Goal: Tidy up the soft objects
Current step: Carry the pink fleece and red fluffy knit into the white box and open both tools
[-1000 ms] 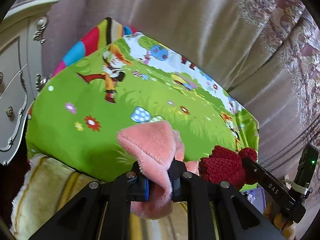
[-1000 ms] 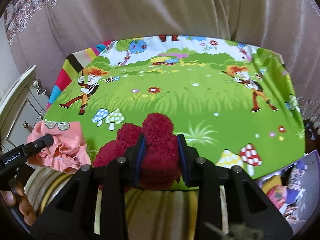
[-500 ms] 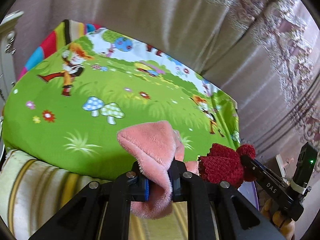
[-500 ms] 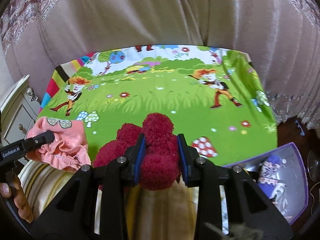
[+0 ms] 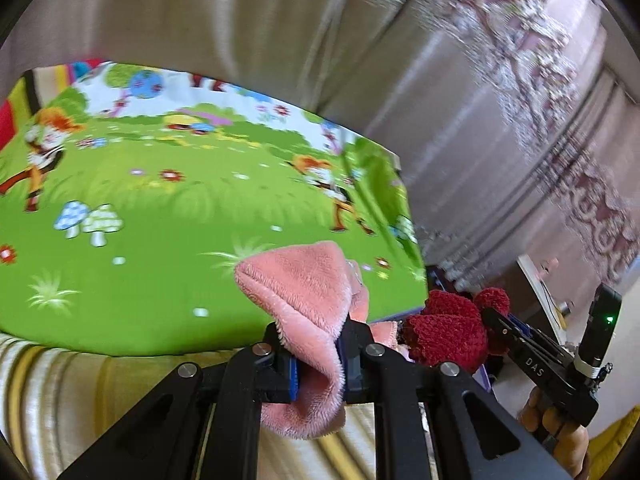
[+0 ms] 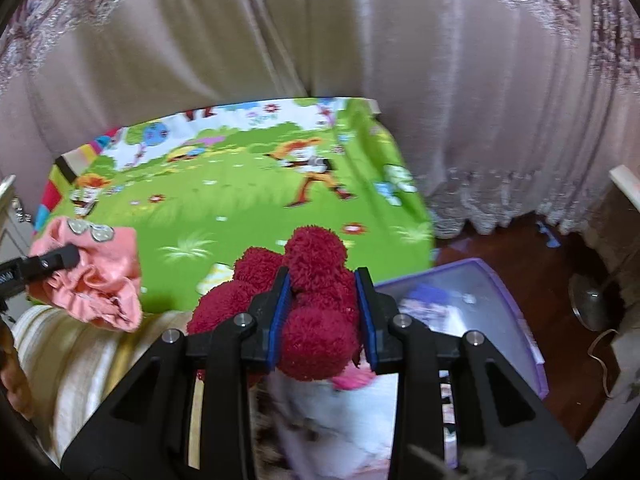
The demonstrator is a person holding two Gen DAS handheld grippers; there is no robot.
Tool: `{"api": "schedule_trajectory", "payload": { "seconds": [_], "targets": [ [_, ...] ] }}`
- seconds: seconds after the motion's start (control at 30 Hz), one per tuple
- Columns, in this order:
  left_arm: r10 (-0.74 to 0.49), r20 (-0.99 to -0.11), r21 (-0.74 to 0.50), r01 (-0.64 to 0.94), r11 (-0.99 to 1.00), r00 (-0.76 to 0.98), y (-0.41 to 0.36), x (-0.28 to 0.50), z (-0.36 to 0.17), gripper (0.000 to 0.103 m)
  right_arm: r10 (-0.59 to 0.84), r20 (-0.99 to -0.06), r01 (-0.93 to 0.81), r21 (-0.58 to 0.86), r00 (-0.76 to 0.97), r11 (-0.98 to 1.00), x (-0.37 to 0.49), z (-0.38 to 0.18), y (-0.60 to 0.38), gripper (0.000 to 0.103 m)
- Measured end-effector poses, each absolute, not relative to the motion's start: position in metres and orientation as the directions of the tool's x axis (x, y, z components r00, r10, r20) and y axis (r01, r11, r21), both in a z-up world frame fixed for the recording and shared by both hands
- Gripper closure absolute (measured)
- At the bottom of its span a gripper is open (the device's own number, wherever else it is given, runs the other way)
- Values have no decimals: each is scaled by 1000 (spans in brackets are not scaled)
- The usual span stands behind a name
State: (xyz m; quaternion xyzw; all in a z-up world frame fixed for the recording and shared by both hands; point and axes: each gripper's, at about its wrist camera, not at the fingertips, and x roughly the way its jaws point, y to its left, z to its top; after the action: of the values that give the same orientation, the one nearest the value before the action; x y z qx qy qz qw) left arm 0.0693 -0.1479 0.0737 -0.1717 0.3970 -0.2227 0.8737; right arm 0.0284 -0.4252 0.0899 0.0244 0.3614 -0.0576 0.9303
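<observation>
My left gripper [image 5: 318,356] is shut on a fuzzy pink cloth [image 5: 304,292], which folds over its jaws and hangs below them. In the right wrist view the same pink cloth [image 6: 100,276] shows at the left, with two round studs on it. My right gripper [image 6: 322,312] is shut on a dark red fluffy pom-pom piece [image 6: 316,276]; that red piece [image 5: 448,332] also appears low right in the left wrist view. Both bundles hang over the near right edge of a green cartoon mat [image 6: 240,216]. A purple-rimmed bin [image 6: 480,304] holding soft things sits just below the right gripper.
Heavy beige curtains [image 6: 360,60] with lace hems close off the back. A striped yellow and cream blanket [image 5: 80,392] lies under the mat's near edge. Dark wood floor [image 6: 540,264] with a cable and a round metal stand base lies at the right.
Both grippers have swung to the right along the mat, each keeping its grip. The white dresser has left the left wrist view and the purple bin has come further into the right wrist view.
</observation>
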Motion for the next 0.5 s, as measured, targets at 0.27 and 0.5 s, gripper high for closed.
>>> {"api": "schedule_trajectory", "payload": {
  "seconds": [0.27,0.5],
  "targets": [
    [-591,-632,-453,380,806,501,-216,57,76,88,-189,-701,182,-86,688,980,1,81,-473,67],
    [-623,-661,-412,492,767,418,-277,39,70,88,-244,-728,209,-140,641,968,-16,66,-503,66]
  ]
}}
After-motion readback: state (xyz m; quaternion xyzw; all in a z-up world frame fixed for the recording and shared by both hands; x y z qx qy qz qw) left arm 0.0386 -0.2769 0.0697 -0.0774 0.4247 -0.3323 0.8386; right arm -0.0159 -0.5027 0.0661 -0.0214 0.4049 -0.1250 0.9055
